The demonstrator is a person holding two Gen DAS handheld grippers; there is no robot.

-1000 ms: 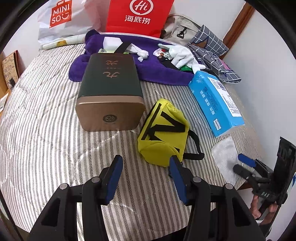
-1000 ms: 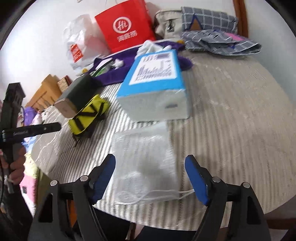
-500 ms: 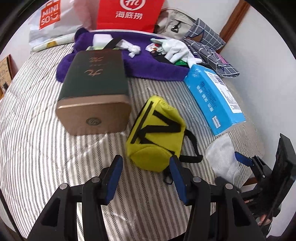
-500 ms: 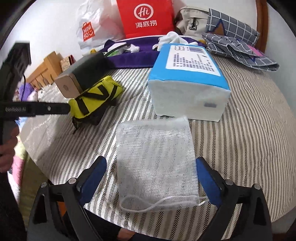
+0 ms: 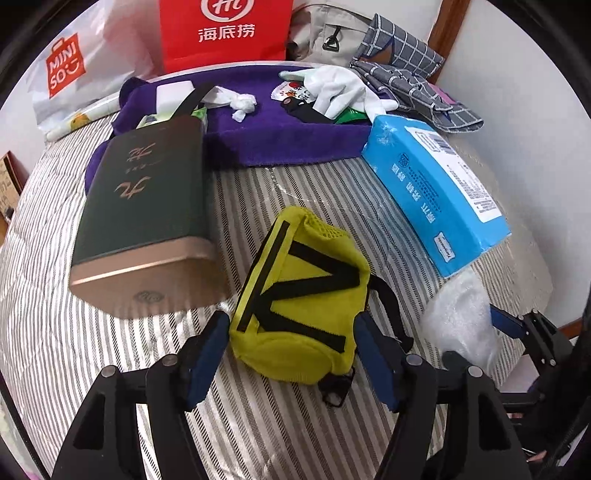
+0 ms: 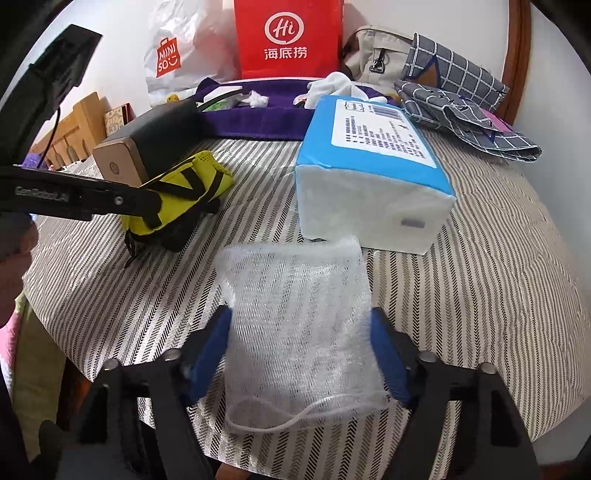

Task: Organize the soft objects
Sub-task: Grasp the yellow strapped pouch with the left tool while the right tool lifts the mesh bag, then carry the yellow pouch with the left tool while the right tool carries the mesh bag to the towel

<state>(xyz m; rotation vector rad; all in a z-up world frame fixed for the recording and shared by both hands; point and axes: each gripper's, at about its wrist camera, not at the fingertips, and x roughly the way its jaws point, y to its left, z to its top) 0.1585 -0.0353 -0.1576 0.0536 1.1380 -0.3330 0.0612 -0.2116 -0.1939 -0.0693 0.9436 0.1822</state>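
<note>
A yellow pouch with black straps [image 5: 303, 295] lies on the striped tablecloth; it also shows in the right wrist view [image 6: 181, 188]. My left gripper [image 5: 291, 347] is open, its blue pads on either side of the pouch's near end. A white mesh bag [image 6: 299, 317] lies flat near the table's front edge; it also shows in the left wrist view [image 5: 461, 317]. My right gripper [image 6: 301, 354] is open, its pads on either side of the mesh bag.
A dark green box with a gold end [image 5: 147, 218] lies left of the pouch. A blue tissue pack [image 6: 373, 166] lies behind the mesh bag. A purple towel [image 5: 280, 136] with small items, a red bag [image 5: 225, 33] and checked cloth [image 6: 458, 92] are at the back.
My left gripper has moved forward so the yellow pouch sits between its pads. My right gripper has moved forward over the mesh bag, which now lies between its pads.
</note>
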